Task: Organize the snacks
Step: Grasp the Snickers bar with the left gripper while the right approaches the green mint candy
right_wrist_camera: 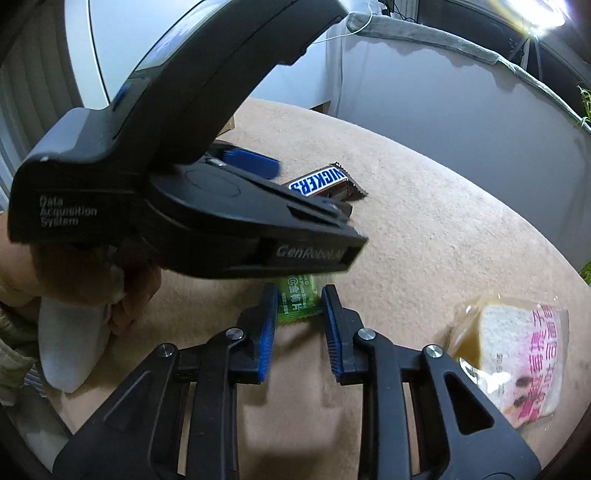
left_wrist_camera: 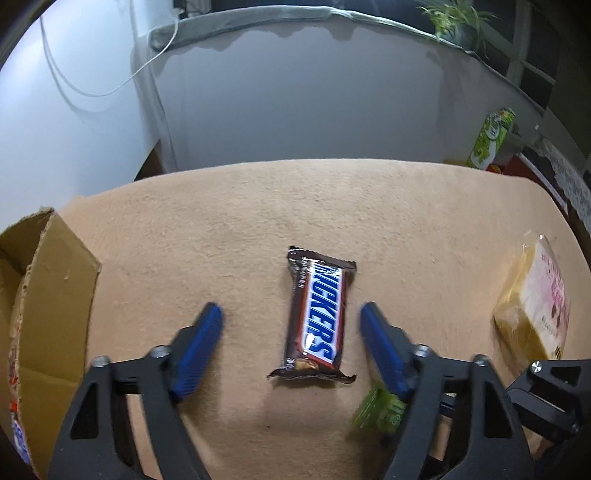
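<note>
Lying flat on the tan cloth-covered table (left_wrist_camera: 406,221), the Snickers bar (left_wrist_camera: 317,314) has a brown wrapper w/ blue-on-white lettering and crimped ends, long axis pointing away from the cam. Left gripper (left_wrist_camera: 291,314) straddles the bar, blue pads wide apart, not touching it. Just right of the bar's near end sits a small green packet (right_wrist_camera: 297,301); right gripper (right_wrist_camera: 299,299) is at it, pads parted on either side, contact unclear. Farther right of the bar: bagged bread slice (right_wrist_camera: 517,362) w/ pink print. Left of the bar, an open cardboard box (left_wrist_camera: 55,295) at the table edge. Beyond the bar, past the far edge, a pale wall, white cable (left_wrist_camera: 110,88), green can (left_wrist_camera: 491,138), potted plant (left_wrist_camera: 454,18).
</note>
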Motion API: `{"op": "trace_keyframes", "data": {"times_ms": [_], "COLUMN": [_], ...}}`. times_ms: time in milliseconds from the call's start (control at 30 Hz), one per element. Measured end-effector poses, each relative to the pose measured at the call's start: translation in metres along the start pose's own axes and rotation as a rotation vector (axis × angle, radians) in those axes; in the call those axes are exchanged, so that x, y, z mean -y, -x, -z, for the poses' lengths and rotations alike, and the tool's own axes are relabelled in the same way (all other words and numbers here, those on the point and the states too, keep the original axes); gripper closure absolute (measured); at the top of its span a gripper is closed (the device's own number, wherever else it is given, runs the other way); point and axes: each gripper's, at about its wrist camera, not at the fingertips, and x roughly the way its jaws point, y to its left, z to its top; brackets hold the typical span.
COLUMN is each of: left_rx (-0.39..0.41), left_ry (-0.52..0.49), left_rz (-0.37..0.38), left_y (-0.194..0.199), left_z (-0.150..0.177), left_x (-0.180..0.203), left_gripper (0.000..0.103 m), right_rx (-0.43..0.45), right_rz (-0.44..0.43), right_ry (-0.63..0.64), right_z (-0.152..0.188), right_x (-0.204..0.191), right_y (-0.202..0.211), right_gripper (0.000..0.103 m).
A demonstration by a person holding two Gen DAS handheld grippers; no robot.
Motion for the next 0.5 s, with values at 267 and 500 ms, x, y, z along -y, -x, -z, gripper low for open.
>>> {"op": "trace_keyframes", "data": {"times_ms": [267, 500], "left_rx": [0.045, 0.055], "left_ry": [0.042, 0.035], "left_rz": [0.065, 0.059], "left_y": [0.004, 0.006], "left_z": [0.004, 0.005], "left_x": [-0.016, -0.022], "left_gripper": [0.06, 0.077], "right_rx": [0.02, 0.073], "right_rz": [0.015, 0.016], "right_ry": [-0.071, -0.158], "right_z": [0.023, 0.048], "right_x": [0.008, 0.017], "right_y": [0.024, 0.041], "right_gripper": [0.078, 0.078]}}
